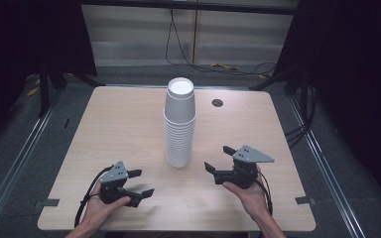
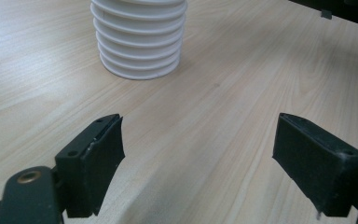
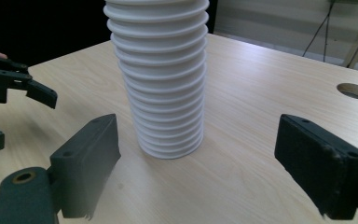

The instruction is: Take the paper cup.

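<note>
1. The tall stack of white paper cups (image 1: 179, 124), nested upside down, stands near the middle of the pale wooden table (image 1: 104, 129), a little toward its far edge.
2. Left gripper (image 1: 138, 182), near the table's front-left corner: jaws apart, nothing between them, pointing toward the stack's foot (image 2: 140, 60).
3. The stack looks light, thin-walled and easy to crush or tip; the ribbed rims (image 3: 163, 93) offer purchase. A gentle squeeze across the top cup, just under its rim, seems safest.
4. Right gripper (image 1: 217, 158), just right of the stack's base: jaws wide open and empty, facing the stack.
</note>
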`<action>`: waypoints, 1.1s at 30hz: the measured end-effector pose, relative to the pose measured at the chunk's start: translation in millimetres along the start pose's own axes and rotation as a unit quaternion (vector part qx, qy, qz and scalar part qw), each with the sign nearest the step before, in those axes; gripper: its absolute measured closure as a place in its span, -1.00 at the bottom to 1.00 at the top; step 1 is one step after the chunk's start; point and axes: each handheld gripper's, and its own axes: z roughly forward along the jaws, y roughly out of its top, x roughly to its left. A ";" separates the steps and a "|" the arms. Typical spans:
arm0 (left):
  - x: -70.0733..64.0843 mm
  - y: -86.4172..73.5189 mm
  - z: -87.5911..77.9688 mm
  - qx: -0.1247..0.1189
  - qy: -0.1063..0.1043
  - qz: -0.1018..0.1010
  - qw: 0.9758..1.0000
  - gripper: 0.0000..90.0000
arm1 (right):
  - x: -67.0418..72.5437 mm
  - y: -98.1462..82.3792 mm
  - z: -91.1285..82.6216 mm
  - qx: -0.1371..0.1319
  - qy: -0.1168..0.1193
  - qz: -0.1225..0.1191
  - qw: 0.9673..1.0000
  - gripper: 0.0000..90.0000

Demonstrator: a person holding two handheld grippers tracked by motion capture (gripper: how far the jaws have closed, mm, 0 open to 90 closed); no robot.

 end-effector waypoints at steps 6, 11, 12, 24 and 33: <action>-2.3 1.5 -1.0 -0.005 0.002 0.013 1.000 -0.65 | 2.2 13.6 4.8 -0.010 0.013 -0.007 1.000 -0.69; -2.8 0.9 -0.5 -0.003 0.001 0.012 1.000 -0.65 | 0.9 30.5 7.9 -0.019 0.027 -0.003 0.999 -0.68; -2.6 1.0 -0.4 -0.003 0.001 0.011 1.000 -0.65 | 0.2 34.4 7.7 -0.023 0.029 -0.002 0.999 -0.68; -2.4 0.0 -0.8 -0.001 0.001 0.011 1.000 -0.65 | -1.0 61.6 9.9 -0.038 0.045 -0.015 0.998 -0.66; -2.4 0.0 -0.6 -0.001 0.001 0.011 1.000 -0.65 | -2.2 85.8 11.6 -0.047 0.065 -0.015 0.997 -0.69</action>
